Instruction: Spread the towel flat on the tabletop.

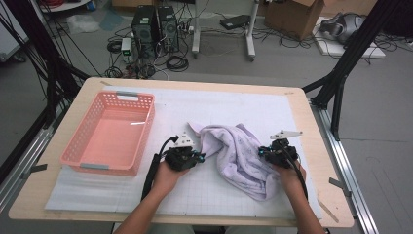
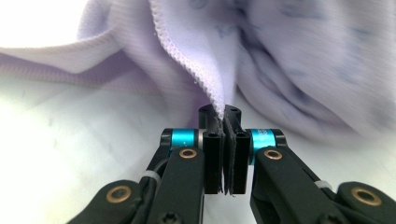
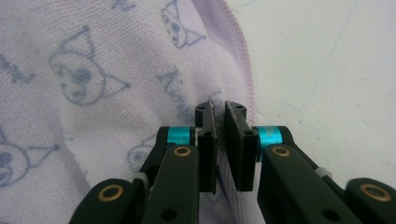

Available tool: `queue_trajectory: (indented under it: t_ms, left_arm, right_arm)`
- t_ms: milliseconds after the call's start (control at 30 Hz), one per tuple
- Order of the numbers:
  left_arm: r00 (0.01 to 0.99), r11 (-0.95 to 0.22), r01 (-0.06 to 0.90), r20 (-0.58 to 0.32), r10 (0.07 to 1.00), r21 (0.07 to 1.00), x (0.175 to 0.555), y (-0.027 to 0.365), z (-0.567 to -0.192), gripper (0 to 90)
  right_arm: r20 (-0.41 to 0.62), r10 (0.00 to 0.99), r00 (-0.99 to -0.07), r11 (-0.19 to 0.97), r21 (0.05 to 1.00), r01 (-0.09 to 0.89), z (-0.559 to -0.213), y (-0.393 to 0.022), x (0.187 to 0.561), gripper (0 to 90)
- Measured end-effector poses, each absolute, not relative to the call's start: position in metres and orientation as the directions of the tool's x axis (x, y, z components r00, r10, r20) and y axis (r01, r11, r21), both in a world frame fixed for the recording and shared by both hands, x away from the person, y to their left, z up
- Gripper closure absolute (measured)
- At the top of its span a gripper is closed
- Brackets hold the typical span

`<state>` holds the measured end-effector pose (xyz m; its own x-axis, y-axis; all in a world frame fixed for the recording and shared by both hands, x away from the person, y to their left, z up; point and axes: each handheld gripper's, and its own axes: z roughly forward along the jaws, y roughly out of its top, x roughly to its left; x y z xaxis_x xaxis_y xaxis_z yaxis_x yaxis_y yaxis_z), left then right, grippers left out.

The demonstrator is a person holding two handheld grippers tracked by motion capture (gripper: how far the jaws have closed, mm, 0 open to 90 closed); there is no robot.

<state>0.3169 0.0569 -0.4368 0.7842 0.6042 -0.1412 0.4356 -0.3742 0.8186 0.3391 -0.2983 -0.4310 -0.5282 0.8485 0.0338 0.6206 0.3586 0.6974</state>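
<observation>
A lilac towel [image 1: 234, 151] printed with cartoon faces lies crumpled on the white gridded mat [image 1: 234, 105], right of the middle. My left gripper [image 1: 201, 156] meets the towel's left side. In the left gripper view that gripper [image 2: 225, 112] is shut on a stitched hem of the towel [image 2: 280, 56], which rises from the jaws. My right gripper [image 1: 260, 152] is at the towel's right side. Seen from the right gripper view, it [image 3: 219, 109] is shut on a fold of the towel [image 3: 93, 93] close to its stitched border.
An empty pink plastic basket [image 1: 114, 134] stands on the left part of the mat, an arm's width from the left gripper. The wooden table edge [image 1: 321, 146] runs close on the right. Computers, cables and boxes sit on the floor beyond the table.
</observation>
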Motion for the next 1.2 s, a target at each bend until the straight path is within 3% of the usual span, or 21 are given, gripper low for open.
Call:
queue_trajectory:
  t_ms: [300,600,633,700,767,833,1000,1200]
  left_arm:
    - [0.783,-0.343,0.443,-0.171,0.599,0.828,0.262,0.104,-0.440,87.4]
    - [0.817,-0.405,0.434,-0.163,0.552,0.805,0.228,0.124,-0.443,86.4]
    - [0.812,-0.388,0.439,-0.173,0.557,0.810,0.230,0.125,-0.441,77.7]
    - [0.783,-0.336,0.459,-0.196,0.590,0.822,0.238,0.126,-0.433,51.1]
    - [0.774,-0.297,0.448,-0.199,0.601,0.843,0.249,0.126,-0.421,42.2]
    - [0.774,-0.268,0.428,-0.197,0.602,0.863,0.265,0.121,-0.406,37.9]
    - [0.790,-0.263,0.396,-0.180,0.586,0.880,0.306,0.096,-0.384,38.0]
    - [0.791,-0.282,0.423,-0.199,0.578,0.861,0.347,0.050,-0.395,37.6]
  right_arm:
    - [-0.008,0.880,-0.475,0.346,0.696,0.630,-0.427,-0.314,0.332,83.7]
    - [-0.030,0.889,-0.457,0.349,0.690,0.633,-0.423,-0.342,0.306,82.8]
    - [-0.019,0.891,-0.453,0.337,0.698,0.632,-0.421,-0.345,0.304,79.9]
    - [-0.008,0.896,-0.444,0.309,0.731,0.609,-0.417,-0.349,0.301,71.7]
    - [0.010,0.902,-0.431,0.271,0.764,0.585,-0.412,-0.351,0.299,66.5]
    - [0.026,0.904,-0.427,0.243,0.791,0.561,-0.408,-0.351,0.298,64.0]
    - [0.049,0.897,-0.439,0.224,0.806,0.548,-0.409,-0.345,0.300,62.4]
    - [0.056,0.882,-0.468,0.238,0.804,0.545,-0.420,-0.337,0.302,57.0]
